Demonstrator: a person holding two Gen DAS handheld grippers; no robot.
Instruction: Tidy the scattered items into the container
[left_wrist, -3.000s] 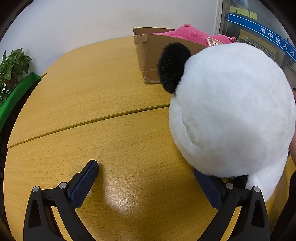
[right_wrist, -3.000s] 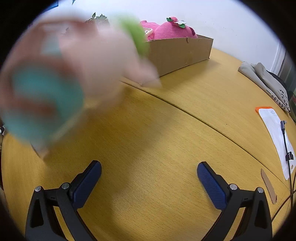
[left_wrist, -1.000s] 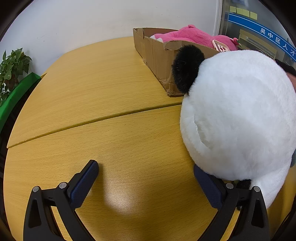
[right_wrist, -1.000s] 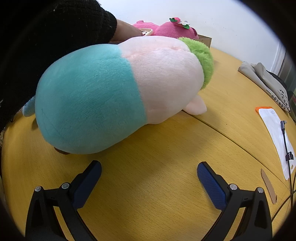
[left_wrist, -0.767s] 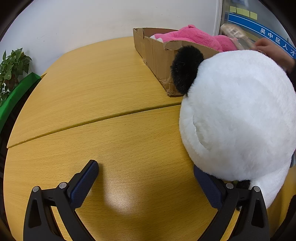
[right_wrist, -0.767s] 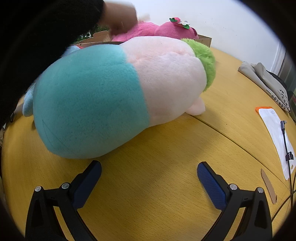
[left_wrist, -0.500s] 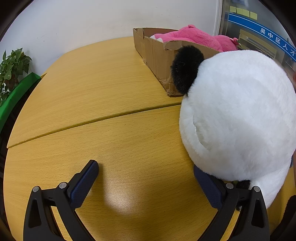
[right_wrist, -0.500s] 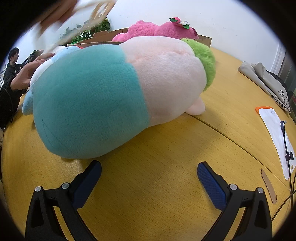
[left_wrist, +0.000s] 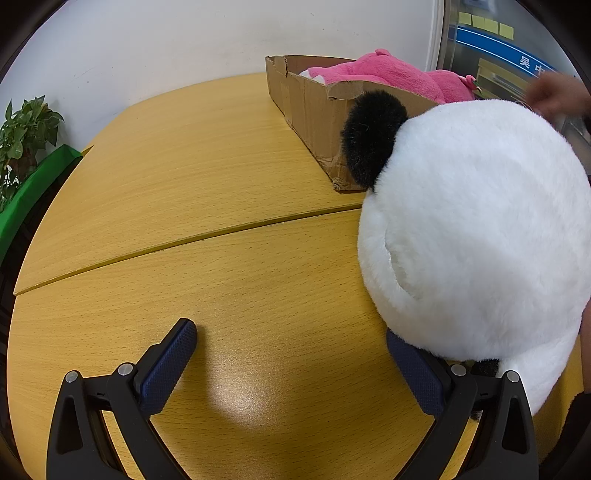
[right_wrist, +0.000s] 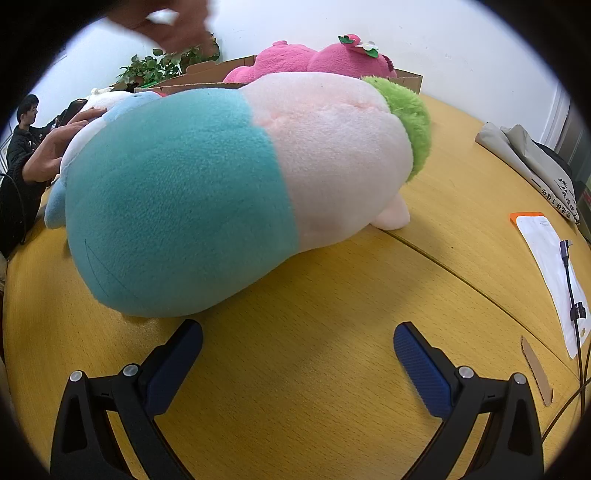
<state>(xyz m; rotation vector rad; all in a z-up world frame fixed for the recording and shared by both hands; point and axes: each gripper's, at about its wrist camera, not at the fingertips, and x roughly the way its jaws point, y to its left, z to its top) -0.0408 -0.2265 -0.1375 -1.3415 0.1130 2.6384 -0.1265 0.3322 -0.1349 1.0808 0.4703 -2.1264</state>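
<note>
— Left gripper (left_wrist: 291, 354)?
— Mine gaped wide; panda plush (left_wrist: 476, 236) pressed its right finger, blocking the cardboard box (left_wrist: 314, 107).
— Right gripper (right_wrist: 297, 347)?
— Spread too, empty. Teal-and-pink plush (right_wrist: 229, 184) lay lengthwise on the table (right_wrist: 332, 369), green end toward the box.

Bench (left_wrist: 207, 192): wood-grain, satin sheen; panda toy (left_wrist: 480, 236): fluffy white plush; box (left_wrist: 314, 110): matt corrugated cardboard; gripper pads (right_wrist: 421, 365): ribbed blue rubber.
</note>
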